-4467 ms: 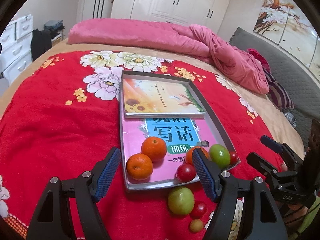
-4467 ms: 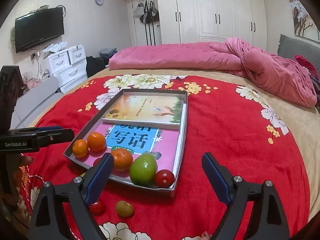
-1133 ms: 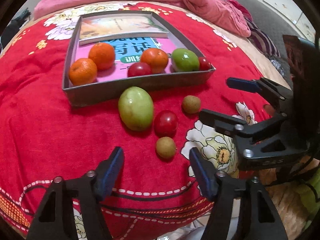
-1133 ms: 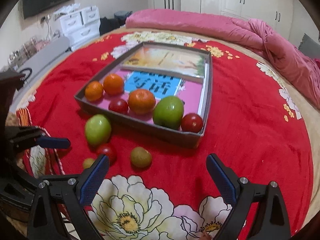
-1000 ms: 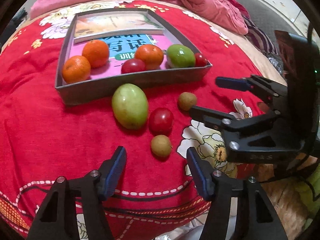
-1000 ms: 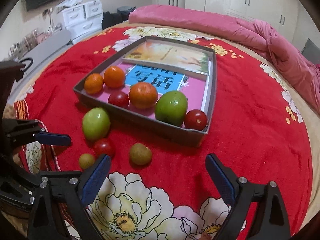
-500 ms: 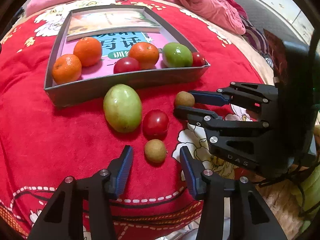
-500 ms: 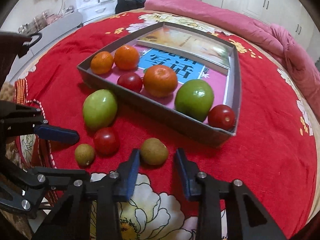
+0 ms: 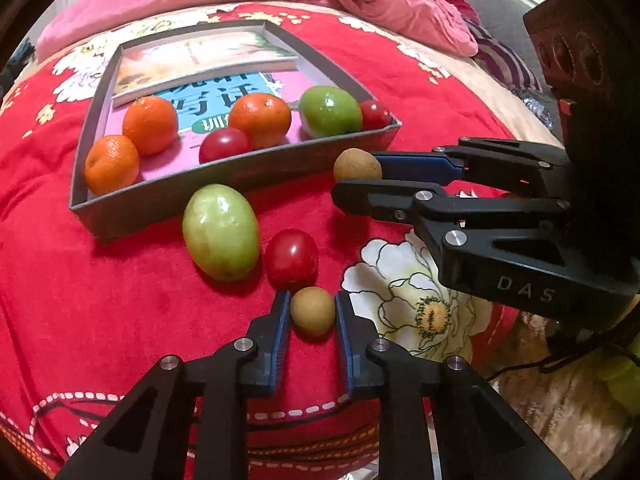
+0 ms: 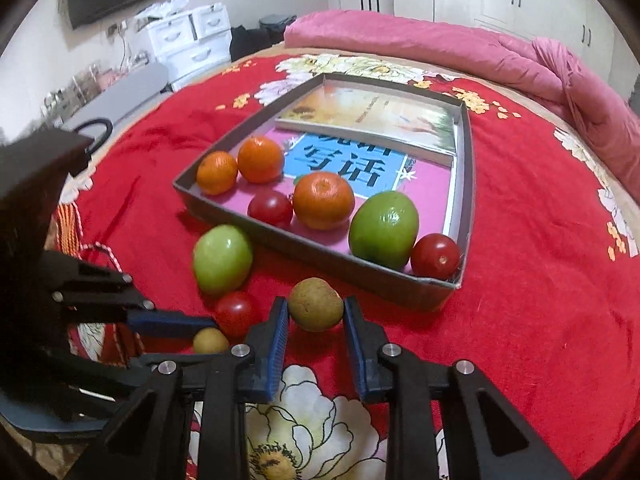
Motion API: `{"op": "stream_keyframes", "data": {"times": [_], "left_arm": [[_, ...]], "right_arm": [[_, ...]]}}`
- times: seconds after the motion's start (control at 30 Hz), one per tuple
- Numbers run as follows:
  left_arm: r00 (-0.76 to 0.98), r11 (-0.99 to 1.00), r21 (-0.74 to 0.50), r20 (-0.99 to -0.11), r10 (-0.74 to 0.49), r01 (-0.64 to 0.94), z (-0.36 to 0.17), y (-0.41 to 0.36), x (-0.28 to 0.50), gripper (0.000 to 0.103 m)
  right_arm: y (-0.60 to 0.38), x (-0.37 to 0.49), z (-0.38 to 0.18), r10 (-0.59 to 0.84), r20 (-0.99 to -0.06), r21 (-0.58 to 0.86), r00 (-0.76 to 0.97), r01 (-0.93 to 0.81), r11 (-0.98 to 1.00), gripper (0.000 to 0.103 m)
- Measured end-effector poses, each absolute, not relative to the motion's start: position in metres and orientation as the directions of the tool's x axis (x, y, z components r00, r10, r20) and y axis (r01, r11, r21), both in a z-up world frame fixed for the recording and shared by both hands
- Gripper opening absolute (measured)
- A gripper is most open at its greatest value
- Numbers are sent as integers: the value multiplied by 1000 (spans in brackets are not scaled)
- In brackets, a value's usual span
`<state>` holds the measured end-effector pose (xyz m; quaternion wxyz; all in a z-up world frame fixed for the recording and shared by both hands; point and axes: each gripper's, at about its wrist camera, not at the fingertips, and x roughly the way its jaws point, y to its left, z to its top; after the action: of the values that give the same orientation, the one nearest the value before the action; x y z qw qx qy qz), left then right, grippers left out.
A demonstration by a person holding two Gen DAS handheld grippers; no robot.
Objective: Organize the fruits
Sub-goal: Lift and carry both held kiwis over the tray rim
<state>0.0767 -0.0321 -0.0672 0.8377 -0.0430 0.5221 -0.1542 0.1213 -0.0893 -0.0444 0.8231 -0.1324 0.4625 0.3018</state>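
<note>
We close each gripper on a small brown fruit: left gripper (image 9: 312, 312) at six o'clock, right gripper (image 10: 316, 312) likewise (presumably bound for the tray (image 10: 360, 270)).

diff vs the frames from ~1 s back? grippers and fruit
Both grippers advanced and narrowed: the left gripper now brackets the smaller brown fruit, the right gripper the larger brown fruit. Firm contact can't be confirmed. The green fruit and red tomato on the blanket and the tray fruit are unmoved.
</note>
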Motion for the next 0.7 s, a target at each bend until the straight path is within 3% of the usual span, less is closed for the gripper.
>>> {"op": "stream_keyframes", "data": {"times": [0.27, 0.7], "left_arm": [[545, 953, -250, -782, -302, 170, -26, -6, 72, 23], [678, 980, -183, -711, -185, 76, 8, 36, 79, 23]], "right_arm": [[-92, 120, -31, 441, -799, 113, 408, -619, 777, 28], [-97, 118, -10, 507, -729, 149, 460, -616, 773, 28]]}}
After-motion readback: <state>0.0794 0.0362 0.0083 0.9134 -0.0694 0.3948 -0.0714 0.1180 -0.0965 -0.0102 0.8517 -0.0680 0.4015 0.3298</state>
